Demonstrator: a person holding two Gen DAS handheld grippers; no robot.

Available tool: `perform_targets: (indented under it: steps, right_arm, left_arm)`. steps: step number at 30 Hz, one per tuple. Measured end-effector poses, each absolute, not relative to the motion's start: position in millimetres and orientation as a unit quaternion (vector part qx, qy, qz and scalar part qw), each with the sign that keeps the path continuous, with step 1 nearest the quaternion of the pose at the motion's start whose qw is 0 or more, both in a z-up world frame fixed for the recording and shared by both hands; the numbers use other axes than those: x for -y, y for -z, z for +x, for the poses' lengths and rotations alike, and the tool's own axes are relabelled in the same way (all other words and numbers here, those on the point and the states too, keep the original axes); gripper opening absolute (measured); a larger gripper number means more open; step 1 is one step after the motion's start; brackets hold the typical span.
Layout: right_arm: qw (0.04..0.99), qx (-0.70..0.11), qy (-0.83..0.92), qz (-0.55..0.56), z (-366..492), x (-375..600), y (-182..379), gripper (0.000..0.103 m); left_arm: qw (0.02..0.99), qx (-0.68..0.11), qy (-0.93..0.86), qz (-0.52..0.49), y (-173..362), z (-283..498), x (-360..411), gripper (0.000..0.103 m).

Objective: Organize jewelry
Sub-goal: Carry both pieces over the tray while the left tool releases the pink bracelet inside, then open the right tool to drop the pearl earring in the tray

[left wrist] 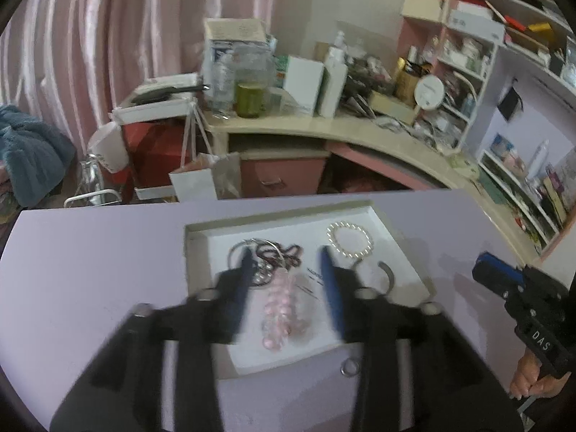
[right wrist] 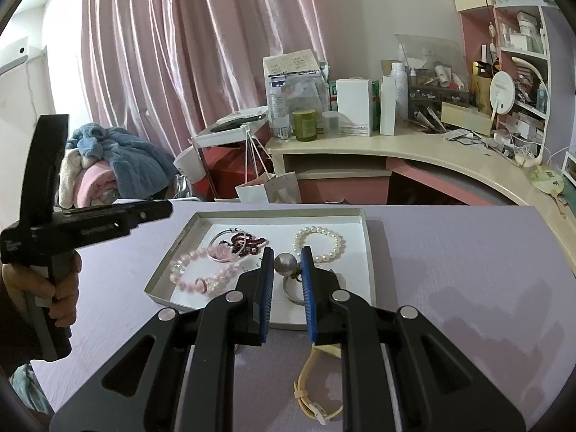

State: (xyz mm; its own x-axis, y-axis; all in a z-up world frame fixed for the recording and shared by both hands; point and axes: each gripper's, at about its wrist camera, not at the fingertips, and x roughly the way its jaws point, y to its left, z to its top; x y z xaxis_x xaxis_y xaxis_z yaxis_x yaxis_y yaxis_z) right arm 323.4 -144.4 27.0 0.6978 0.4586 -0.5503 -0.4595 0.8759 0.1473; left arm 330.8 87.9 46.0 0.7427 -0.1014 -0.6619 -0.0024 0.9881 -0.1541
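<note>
The left tool (left wrist: pixel 286 255) hangs over the tray (left wrist: pixel 201 232) with its jaws apart; the pink bracelet (left wrist: pixel 279 306) lies on the tray floor between them, and the pads do not press on it. This view is blurred, so I cannot tell whether the tips touch the tray. In the right wrist view the left tool (right wrist: pixel 163 210) shows only from the side, and a hand (right wrist: pixel 59 288) holds its grip at the left edge.

The tray sits on the lilac tabletop (right wrist: pixel 450 270). From left to right it carries the pink bracelet (right wrist: pixel 201 270), a thin hoop (right wrist: pixel 226 244) lying over a dark red chain (right wrist: pixel 248 244), and the pearl bracelet (right wrist: pixel 318 244). A small ring (left wrist: pixel 350 366) lies on the tabletop just beside the tray's near edge.

The right tool (right wrist: pixel 286 255) is almost closed, but its pads stand a little apart. A grey ball (right wrist: pixel 285 262) with a metal band (right wrist: pixel 293 295) under it shows in the gap; I cannot tell if the pads touch it. A yellow watch (right wrist: pixel 316 388) lies on the tabletop below the fingers and is partly covered by them.
</note>
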Motion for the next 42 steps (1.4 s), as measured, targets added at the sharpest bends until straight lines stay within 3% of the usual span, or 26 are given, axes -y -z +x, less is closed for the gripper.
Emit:
perform_targets:
  steps: [4, 9, 15, 27, 29, 31, 42]
  right_arm:
    - [0.921, -0.299, -0.251, -0.005, 326.4, 142.4, -27.3, 0.016]
    - [0.916, -0.313, -0.251, -0.02, 339.0, 131.2, -21.4, 0.016]
    - [0.903, -0.356, -0.239, -0.015, 363.4, 120.5, -2.8, 0.016]
    - [0.885, -0.372, -0.279, -0.029, 368.5, 77.8, 4.4, 0.017]
    - [0.886, -0.368, -0.28, -0.02, 367.8, 80.2, -0.9, 0.023]
    - [0.894, -0.356, -0.272, -0.01, 365.4, 87.7, -8.2, 0.043]
    - [0.922, -0.32, -0.216, 0.042, 356.3, 148.3, -30.5, 0.043]
  left_arm:
    - [0.935, -0.343, 0.007, -0.093, -54.2, 323.4, -106.0, 0.045]
    - [0.94, -0.325, -0.021, -0.098, -63.2, 312.1, -122.3, 0.057]
    - [0.945, -0.31, -0.038, -0.092, -70.3, 299.9, -129.2, 0.065]
    - [0.946, -0.307, -0.044, -0.092, -72.7, 296.5, -132.4, 0.068]
    - [0.946, -0.308, -0.045, -0.093, -72.4, 295.3, -133.2, 0.069]
    - [0.946, -0.308, -0.046, -0.093, -72.0, 294.8, -133.8, 0.069]
    - [0.946, -0.307, -0.039, -0.096, -72.2, 289.1, -129.2, 0.069]
